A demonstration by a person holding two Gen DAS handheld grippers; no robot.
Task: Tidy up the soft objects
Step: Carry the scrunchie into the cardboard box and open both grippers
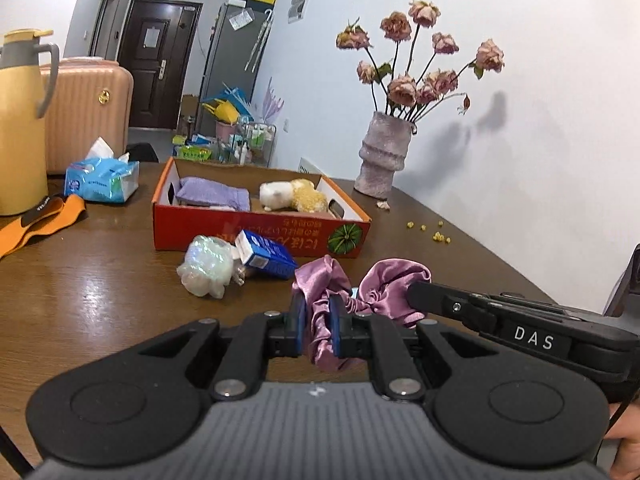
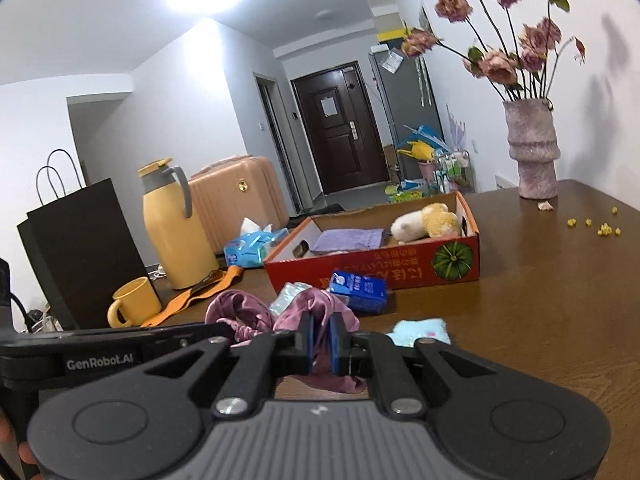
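Observation:
Both grippers hold one purple satin scrunchie (image 1: 320, 280) above the brown table (image 1: 100, 288). My left gripper (image 1: 317, 312) is shut on one side of it. In the right wrist view my right gripper (image 2: 321, 336) is shut on the same scrunchie (image 2: 316, 308), and the other gripper's arm crosses the left of that view. Beyond stands a red cardboard box (image 1: 260, 232) that holds a folded lilac cloth (image 1: 214, 194) and a white and yellow plush toy (image 1: 294, 196). A light blue soft piece (image 2: 420, 332) lies on the table right of my right gripper.
A crinkly clear bag (image 1: 206, 266) and a blue carton (image 1: 268, 254) lie before the box. At the left are a tissue pack (image 1: 102, 178), an orange strap (image 1: 44, 220), a yellow jug (image 2: 176, 220), a yellow mug (image 2: 134, 302) and a black paper bag (image 2: 76, 248). A vase of dried roses (image 1: 384, 156) stands by the wall.

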